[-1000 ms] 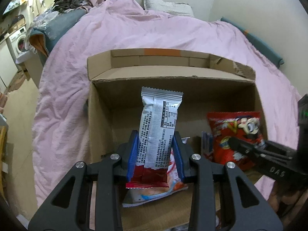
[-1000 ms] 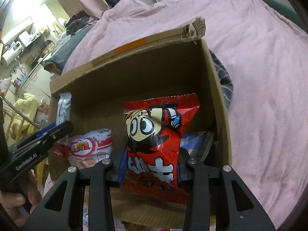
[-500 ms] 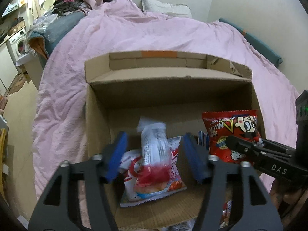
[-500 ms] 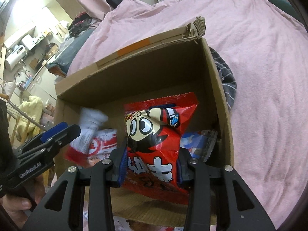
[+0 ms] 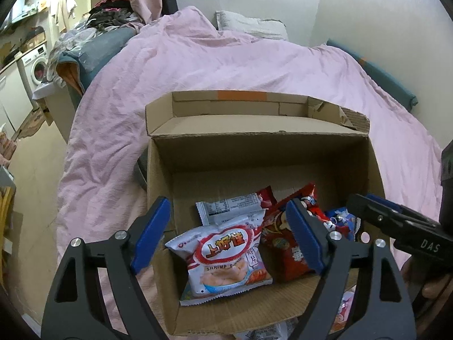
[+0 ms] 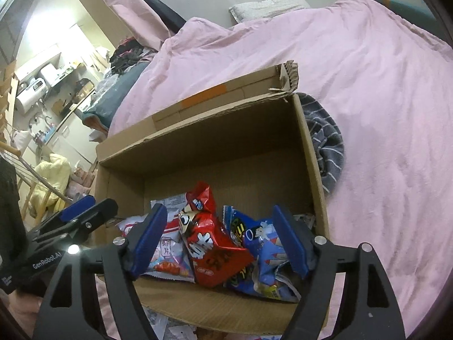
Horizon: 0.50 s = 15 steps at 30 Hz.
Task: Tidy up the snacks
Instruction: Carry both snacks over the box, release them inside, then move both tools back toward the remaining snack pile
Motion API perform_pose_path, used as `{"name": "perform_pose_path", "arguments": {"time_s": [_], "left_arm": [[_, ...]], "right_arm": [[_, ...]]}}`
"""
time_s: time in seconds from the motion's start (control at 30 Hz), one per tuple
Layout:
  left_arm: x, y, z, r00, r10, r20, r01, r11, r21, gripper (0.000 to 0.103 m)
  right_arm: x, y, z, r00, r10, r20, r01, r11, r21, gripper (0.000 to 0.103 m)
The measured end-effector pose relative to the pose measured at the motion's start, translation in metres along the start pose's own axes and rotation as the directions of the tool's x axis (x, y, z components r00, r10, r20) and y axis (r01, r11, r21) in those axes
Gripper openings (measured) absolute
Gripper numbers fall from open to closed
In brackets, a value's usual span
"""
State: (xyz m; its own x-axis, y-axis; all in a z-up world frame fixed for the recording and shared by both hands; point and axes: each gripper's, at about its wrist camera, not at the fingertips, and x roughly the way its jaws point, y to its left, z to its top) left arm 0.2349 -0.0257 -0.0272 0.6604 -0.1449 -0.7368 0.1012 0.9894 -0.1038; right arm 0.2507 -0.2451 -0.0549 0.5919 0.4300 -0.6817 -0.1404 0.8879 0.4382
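An open cardboard box (image 5: 254, 153) (image 6: 215, 147) sits on a pink bed cover. Inside lie a white shrimp-cracker bag (image 5: 226, 255) (image 6: 167, 255), a silver wrapper (image 5: 232, 206) behind it, a red cartoon bag (image 5: 286, 243) (image 6: 212, 243) and a blue bag (image 6: 260, 255) (image 5: 339, 221). My left gripper (image 5: 226, 238) is open and empty above the box's near left part. My right gripper (image 6: 218, 240) is open and empty above the red bag. Each gripper shows in the other's view, the right one (image 5: 396, 221) at the right edge, the left one (image 6: 73, 221) at the left.
The pink bed cover (image 5: 226, 65) surrounds the box. A grey striped cloth (image 6: 325, 144) lies against the box's right wall. More snack packets (image 6: 170, 325) lie below the box's near edge. A washing machine (image 5: 34, 68) and clutter stand far left.
The left gripper opened and the silver wrapper dropped into the box. The right gripper opened and the red cartoon bag fell into the box. Both grippers pulled back a little.
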Motion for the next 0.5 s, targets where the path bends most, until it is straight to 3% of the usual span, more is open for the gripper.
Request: {"name": "perform_pose_path", "arguments": {"time_s": [0.27, 0.37, 0.5], "left_arm": [[-0.021, 0.005, -0.001, 0.997, 0.027, 0.077, -0.027, 1.0, -0.01, 0.082], [-0.035, 0.01, 0.0, 0.987, 0.091, 0.132, -0.086, 0.995, -0.042, 0.082], [-0.052, 0.017, 0.002, 0.979, 0.097, 0.181, -0.084, 0.993, -0.079, 0.093]], "right_arm": [[-0.013, 0.01, 0.001, 0.999, 0.008, 0.033, -0.008, 1.0, -0.013, 0.079], [-0.02, 0.018, -0.001, 0.999, 0.011, 0.052, -0.01, 1.0, -0.027, 0.079], [-0.031, 0.022, -0.005, 0.998, 0.029, 0.061, -0.027, 0.999, -0.024, 0.082]]}}
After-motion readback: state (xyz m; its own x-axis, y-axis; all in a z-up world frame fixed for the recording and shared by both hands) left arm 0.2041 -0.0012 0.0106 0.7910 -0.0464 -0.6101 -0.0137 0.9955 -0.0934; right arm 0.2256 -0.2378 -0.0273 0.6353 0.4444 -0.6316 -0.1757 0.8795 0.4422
